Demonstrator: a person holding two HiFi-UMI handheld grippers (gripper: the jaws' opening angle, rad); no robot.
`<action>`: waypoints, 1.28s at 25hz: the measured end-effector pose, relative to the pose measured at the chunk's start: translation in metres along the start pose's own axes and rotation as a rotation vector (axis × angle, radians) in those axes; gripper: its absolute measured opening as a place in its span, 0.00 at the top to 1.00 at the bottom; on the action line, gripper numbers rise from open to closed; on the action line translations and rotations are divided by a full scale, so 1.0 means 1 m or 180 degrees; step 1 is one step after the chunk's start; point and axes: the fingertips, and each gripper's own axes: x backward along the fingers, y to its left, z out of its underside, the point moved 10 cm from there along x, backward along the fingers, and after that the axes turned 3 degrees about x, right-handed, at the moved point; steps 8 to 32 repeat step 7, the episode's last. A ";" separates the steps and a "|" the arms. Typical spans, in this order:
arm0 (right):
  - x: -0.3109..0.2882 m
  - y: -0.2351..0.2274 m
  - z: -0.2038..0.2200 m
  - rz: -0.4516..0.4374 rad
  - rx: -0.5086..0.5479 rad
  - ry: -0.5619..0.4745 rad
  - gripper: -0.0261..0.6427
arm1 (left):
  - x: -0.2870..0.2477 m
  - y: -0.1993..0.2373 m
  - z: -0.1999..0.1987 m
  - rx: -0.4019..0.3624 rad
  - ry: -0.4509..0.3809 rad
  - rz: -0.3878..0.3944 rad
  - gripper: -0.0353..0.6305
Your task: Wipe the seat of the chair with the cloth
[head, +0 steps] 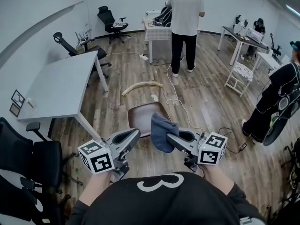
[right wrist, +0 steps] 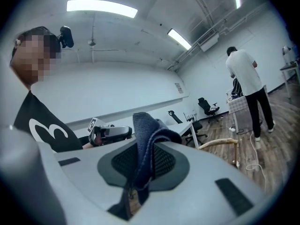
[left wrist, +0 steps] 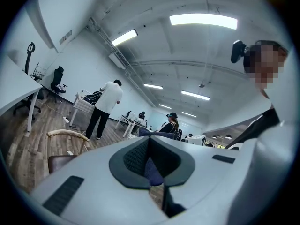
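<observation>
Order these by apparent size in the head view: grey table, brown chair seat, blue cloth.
1. grey table
2. chair seat and cloth: alike; cloth is nearer the camera, so unranked.

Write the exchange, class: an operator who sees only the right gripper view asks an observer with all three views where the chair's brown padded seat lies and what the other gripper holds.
Operator: My right gripper is shut on a dark blue cloth. Where is the seat?
Observer: The head view shows the brown padded seat just ahead of both grippers. The cloth overlaps its near right edge.
Operator: Which side of the seat am I on?
Observer: The pale curved backrest stands on the seat's far side, so you face the open front.
Operator: Does the left gripper hold anything?
Observer: No. The left gripper shows, in its own view, jaws together on nothing.
</observation>
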 end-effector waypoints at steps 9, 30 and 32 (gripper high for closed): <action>0.001 0.028 -0.003 0.0003 0.0040 -0.0018 0.88 | 0.024 -0.017 -0.002 -0.0078 -0.0009 -0.0037 0.93; 0.001 0.028 -0.003 0.0003 0.0040 -0.0018 0.88 | 0.024 -0.017 -0.002 -0.0078 -0.0009 -0.0037 0.93; 0.001 0.028 -0.003 0.0003 0.0040 -0.0018 0.88 | 0.024 -0.017 -0.002 -0.0078 -0.0009 -0.0037 0.93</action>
